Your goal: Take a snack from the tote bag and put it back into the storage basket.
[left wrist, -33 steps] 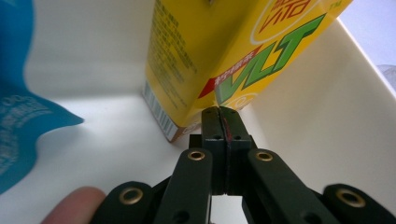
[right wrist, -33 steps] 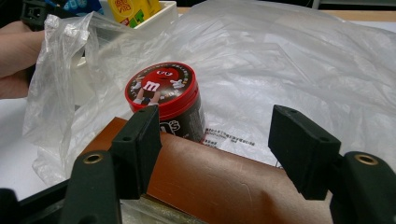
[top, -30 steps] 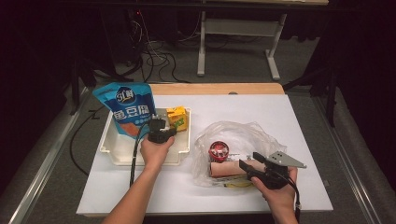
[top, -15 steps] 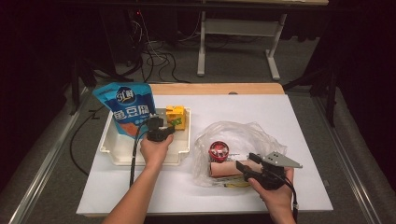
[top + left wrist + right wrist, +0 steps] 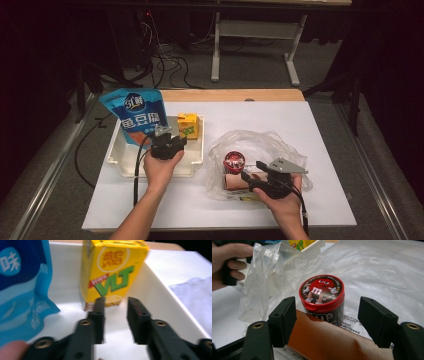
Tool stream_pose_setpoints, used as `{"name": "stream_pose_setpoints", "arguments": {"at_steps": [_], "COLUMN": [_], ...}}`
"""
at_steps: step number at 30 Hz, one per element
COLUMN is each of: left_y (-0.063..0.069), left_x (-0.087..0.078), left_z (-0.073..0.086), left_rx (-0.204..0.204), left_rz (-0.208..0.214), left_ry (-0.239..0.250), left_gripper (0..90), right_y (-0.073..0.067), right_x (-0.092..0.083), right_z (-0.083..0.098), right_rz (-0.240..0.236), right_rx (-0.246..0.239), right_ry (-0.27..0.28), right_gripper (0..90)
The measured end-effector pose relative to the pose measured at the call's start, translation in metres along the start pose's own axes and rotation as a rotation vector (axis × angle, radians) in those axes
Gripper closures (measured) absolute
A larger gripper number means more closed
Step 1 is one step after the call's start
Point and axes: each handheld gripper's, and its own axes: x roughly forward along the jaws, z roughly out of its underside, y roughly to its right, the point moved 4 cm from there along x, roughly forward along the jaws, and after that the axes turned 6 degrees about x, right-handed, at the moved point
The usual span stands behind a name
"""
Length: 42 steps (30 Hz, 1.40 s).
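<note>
A: What are the left gripper (image 5: 115, 315) fingers (image 5: 99, 312) doing?

B: They have just been opening and stand apart with nothing between them, right in front of the yellow VLT drink carton (image 5: 112, 270). The carton stands upright in the white tray (image 5: 116, 159), and the tall blue snack pouch (image 5: 140, 116) stands beside it in the same tray.

A: And the right gripper (image 5: 327, 315)?

B: Its fingers (image 5: 283, 315) have just been opening further and stand wide, one either side of a brown box (image 5: 329, 340). I can't see either pad pressing on it. Just beyond the box stands the red-lidded M&M's tub (image 5: 322, 298), upright and touching the box's far edge.

A: Where does all that sit?

B: On a crumpled clear plastic bag (image 5: 272, 142) spread over the white counter (image 5: 320, 120), to the right of the tray. The left hand (image 5: 161, 167) is at the tray's near rim; the right hand (image 5: 282, 202) is by the counter's near edge.
</note>
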Motion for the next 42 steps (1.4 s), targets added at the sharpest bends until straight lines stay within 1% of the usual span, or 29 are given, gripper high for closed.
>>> {"name": "stream_pose_setpoints", "arguments": {"at_steps": [1, 2, 3, 4, 5, 7, 8, 9, 10, 11, 12, 13, 15, 16, 17, 18, 20, 23, 25, 28, 32, 33, 34, 37, 40, 42], "left_y": [0.001, 0.002, 0.003, 0.003, 0.005, 0.009, 0.011, 0.013, 0.015, 0.016, 0.018, 0.019, 0.021, 0.02, 0.02, 0.019, 0.018, 0.018, 0.016, 0.012, 0.011, 0.012, 0.012, 0.012, 0.011, 0.011], "left_x": [-0.004, -0.008, -0.014, -0.014, -0.022, -0.031, -0.033, -0.036, -0.038, -0.041, -0.043, -0.045, -0.048, -0.048, -0.049, -0.05, -0.054, -0.059, -0.061, -0.062, -0.061, -0.061, -0.061, -0.061, -0.061, -0.06], "left_z": [0.002, 0.003, 0.005, 0.005, 0.008, 0.013, 0.014, 0.016, 0.016, 0.017, 0.017, 0.018, 0.02, 0.022, 0.024, 0.025, 0.027, 0.028, 0.028, 0.028, 0.029, 0.029, 0.029, 0.029, 0.03, 0.03], "left_rx": [0.01, 0.011, 0.01, 0.01, 0.023, 0.04, 0.052, 0.062, 0.064, 0.067, 0.073, 0.084, 0.093, 0.104, 0.124, 0.127, 0.123, 0.131, 0.124, 0.114, 0.111, 0.11, 0.11, 0.11, 0.103, 0.102], "left_rz": [-0.002, 0.0, 0.007, 0.007, 0.018, 0.023, 0.028, 0.031, 0.042, 0.051, 0.053, 0.063, 0.089, 0.093, 0.095, 0.094, 0.106, 0.108, 0.108, 0.102, 0.101, 0.101, 0.102, 0.102, 0.101, 0.1], "left_ry": [0.003, 0.007, 0.023, 0.023, 0.031, 0.046, 0.047, 0.045, 0.047, 0.05, 0.056, 0.061, 0.065, 0.061, 0.059, 0.061, 0.074, 0.089, 0.095, 0.093, 0.085, 0.081, 0.081, 0.077, 0.073, 0.072], "left_gripper": [61.4, 58.2, 56.2, 54.9, 52.9, 50.6, 49.7, 48.4, 46.9, 45.3, 44.0, 42.8, 41.8, 40.4, 38.5, 37.7, 35.3, 31.2, 29.9, 29.7, 29.8, 29.9, 30.0, 30.0, 30.2, 30.3], "right_y": [-0.001, -0.002, -0.003, -0.003, -0.005, -0.005, -0.005, -0.005, -0.005, -0.006, -0.006, -0.007, -0.008, -0.008, -0.008, -0.007, -0.006, -0.006, -0.006, -0.008, -0.012, -0.013, -0.014, -0.014, -0.013, -0.012], "right_x": [0.003, 0.005, 0.007, 0.007, 0.013, 0.017, 0.02, 0.022, 0.024, 0.026, 0.028, 0.029, 0.032, 0.034, 0.036, 0.038, 0.041, 0.046, 0.048, 0.051, 0.054, 0.057, 0.058, 0.062, 0.067, 0.069], "right_z": [0.0, 0.0, 0.0, 0.0, 0.0, -0.001, -0.001, -0.002, -0.002, -0.002, -0.002, -0.003, -0.003, -0.004, -0.004, -0.004, -0.004, -0.004, -0.005, -0.007, -0.01, -0.012, -0.012, -0.012, -0.01, -0.009], "right_rz": [-0.001, -0.006, -0.006, -0.006, -0.002, 0.009, 0.009, 0.008, 0.012, 0.014, 0.013, 0.015, 0.023, 0.032, 0.038, 0.041, 0.057, 0.061, 0.063, 0.065, 0.071, 0.077, 0.082, 0.091, 0.103, 0.127], "right_rx": [-0.005, -0.002, -0.007, -0.007, -0.005, -0.005, 0.004, 0.003, -0.003, 0.002, -0.002, -0.001, -0.009, -0.015, -0.023, -0.023, -0.021, -0.03, -0.027, -0.033, -0.043, -0.047, -0.037, -0.036, -0.026, -0.036], "right_ry": [-0.004, -0.014, -0.022, -0.022, -0.03, -0.039, -0.039, -0.043, -0.047, -0.051, -0.053, -0.054, -0.059, -0.064, -0.065, -0.069, -0.084, -0.1, -0.103, -0.106, -0.106, -0.109, -0.115, -0.119, -0.137, -0.139], "right_gripper": [29.4, 28.1, 27.1, 27.1, 26.4, 23.9, 23.9, 23.7, 23.6, 23.6, 23.5, 23.5, 22.6, 22.4, 22.2, 21.5, 19.9, 19.0, 19.0, 18.9, 18.9, 18.9, 18.9, 19.0, 18.9, 19.4]}}
